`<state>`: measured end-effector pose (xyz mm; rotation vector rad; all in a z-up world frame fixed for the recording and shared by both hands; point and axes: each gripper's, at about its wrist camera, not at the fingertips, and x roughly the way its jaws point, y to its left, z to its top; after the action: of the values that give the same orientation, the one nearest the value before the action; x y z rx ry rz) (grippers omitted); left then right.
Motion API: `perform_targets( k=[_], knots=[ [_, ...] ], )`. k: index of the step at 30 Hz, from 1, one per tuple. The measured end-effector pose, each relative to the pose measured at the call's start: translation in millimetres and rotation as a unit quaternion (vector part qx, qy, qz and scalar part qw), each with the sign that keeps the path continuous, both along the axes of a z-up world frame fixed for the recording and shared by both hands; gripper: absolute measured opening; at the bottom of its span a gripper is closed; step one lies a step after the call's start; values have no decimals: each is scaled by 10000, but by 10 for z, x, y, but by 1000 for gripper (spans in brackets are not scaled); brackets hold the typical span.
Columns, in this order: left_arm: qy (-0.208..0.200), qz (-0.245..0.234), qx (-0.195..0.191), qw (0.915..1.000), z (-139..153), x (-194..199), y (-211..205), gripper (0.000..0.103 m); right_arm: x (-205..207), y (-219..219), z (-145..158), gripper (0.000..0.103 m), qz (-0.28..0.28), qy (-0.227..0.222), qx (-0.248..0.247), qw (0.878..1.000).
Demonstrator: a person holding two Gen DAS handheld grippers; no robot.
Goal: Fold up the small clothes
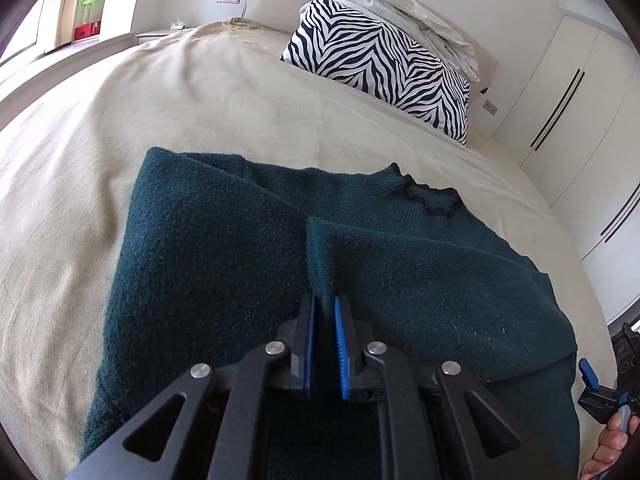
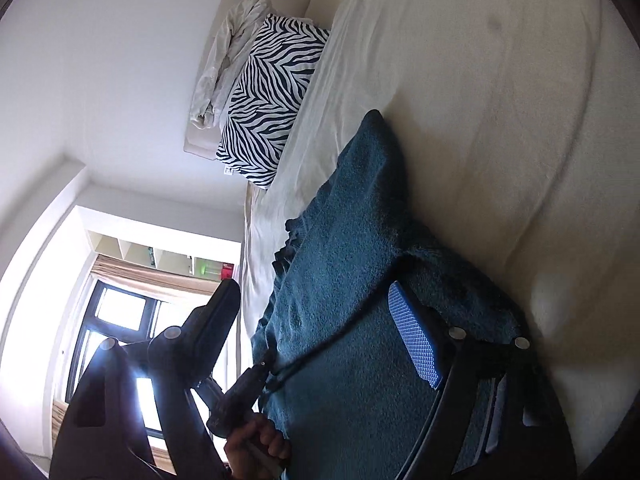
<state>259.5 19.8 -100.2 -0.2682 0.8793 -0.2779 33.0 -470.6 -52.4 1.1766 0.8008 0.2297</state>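
Note:
A dark green knit sweater (image 1: 224, 264) lies on the bed, collar (image 1: 434, 198) toward the pillow, both sides folded in over the body. My left gripper (image 1: 325, 308) is shut on the edge of the right folded flap (image 1: 420, 280), its blue pads pinching the knit. In the right wrist view, rolled sideways, my right gripper (image 2: 316, 300) is open, one blue-padded finger (image 2: 416, 336) against the sweater (image 2: 348, 248), the other finger (image 2: 220, 308) off it in the air. The right gripper also shows at the left wrist view's right edge (image 1: 600, 388).
The beige bed sheet (image 1: 160, 100) spreads all round the sweater. A zebra-print pillow (image 1: 384, 68) and a crumpled white blanket (image 1: 408, 8) lie at the headboard. White wardrobe doors (image 1: 568, 92) stand at right. A window (image 2: 116, 320) shows beyond the bed.

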Motion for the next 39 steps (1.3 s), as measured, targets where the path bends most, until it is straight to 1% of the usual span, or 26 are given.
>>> perform_targets(
  k=[2, 4, 7, 8, 10, 11, 12, 13, 15, 18, 20, 22, 24, 25, 27, 28, 29, 30, 33, 35, 36, 38, 39],
  knots=[
    [-4, 46, -73, 10000, 5, -40, 26, 13, 61, -45, 188, 77, -5, -166, -336, 9993],
    [2, 74, -130, 9999, 4, -65, 50, 13, 261, -75, 225, 77, 111, -129, -328, 9993],
    [27, 66, -199, 9998, -45, -45, 68, 13, 630, -57, 182, 77, 370, -58, -320, 9988],
    [21, 68, -242, 9997, -60, -40, 70, 13, 752, -42, 143, 77, 458, 22, -322, 9984],
    [2, 70, -318, 9995, -90, -36, 83, 13, 1033, 5, -8, 77, 732, 169, -137, 9971],
    [-5, 72, -342, 9994, -99, -34, 87, 13, 1161, 13, -130, 77, 799, 340, -139, 9961],
    [-12, 72, -354, 9993, -103, -36, 89, 13, 1260, -1, -254, 77, 764, 587, -252, 9950],
    [-22, 70, -365, 9993, -105, -38, 92, 13, 1342, -31, -373, 75, 714, 733, -329, 9942],
    [-45, 64, -399, 9992, -119, -44, 95, 13, 1445, -152, -520, 73, 532, 611, -202, 9965],
    [-32, 53, -519, 9986, -150, -41, 128, 13, 1542, -328, -526, 74, 227, 610, -111, 9978],
    [-29, 46, -570, 9984, -159, -40, 141, 13, 1545, -360, -434, 75, 317, 604, -217, 9974],
    [-33, 41, -599, 9982, -167, -41, 148, 13, 1468, -298, -273, 77, 518, 268, -141, 9982],
    [-36, 38, -609, 9981, -169, -45, 152, 13, 1349, -187, -176, 77, 783, 103, -72, 9968],
    [-36, 37, -611, 9981, -170, -47, 154, 13, 1283, -88, -157, 77, 970, 141, -130, 9951],
    [-31, 35, -608, 9981, -169, -50, 153, 13, 1165, 53, -279, 76, 1316, 484, -435, 9892],
    [-28, 27, -616, 9981, -169, -49, 155, 13, 1070, 94, -348, 74, 1430, 525, -598, 9865],
    [-15, 16, -643, 9979, -167, -46, 166, 13, 980, 79, -334, 73, 1433, 310, -663, 9870],
    [8, 2, -698, 9976, -161, -48, 184, 13, 875, 47, -295, 73, 1393, 245, -734, 9872],
    [97, -80, -914, 9957, -118, -124, 310, 14, 589, -113, -147, 75, 1237, 405, -767, 9885],
    [188, -55, -993, 9949, -63, -273, 439, 21, 327, -245, -2, 75, 1131, 449, -910, 9884],
    [216, 11, -918, 9955, -16, -383, 505, 25, 189, -294, 78, 75, 1113, 393, -967, 9883],
    [112, 128, -764, 9969, 120, -663, 649, 43, -146, -408, 224, 75, 1077, 289, -1077, 9879],
    [87, 271, -646, 9975, 164, -806, 732, 67, -290, -425, 270, 75, 1080, 311, -1146, 9870]
  ],
)
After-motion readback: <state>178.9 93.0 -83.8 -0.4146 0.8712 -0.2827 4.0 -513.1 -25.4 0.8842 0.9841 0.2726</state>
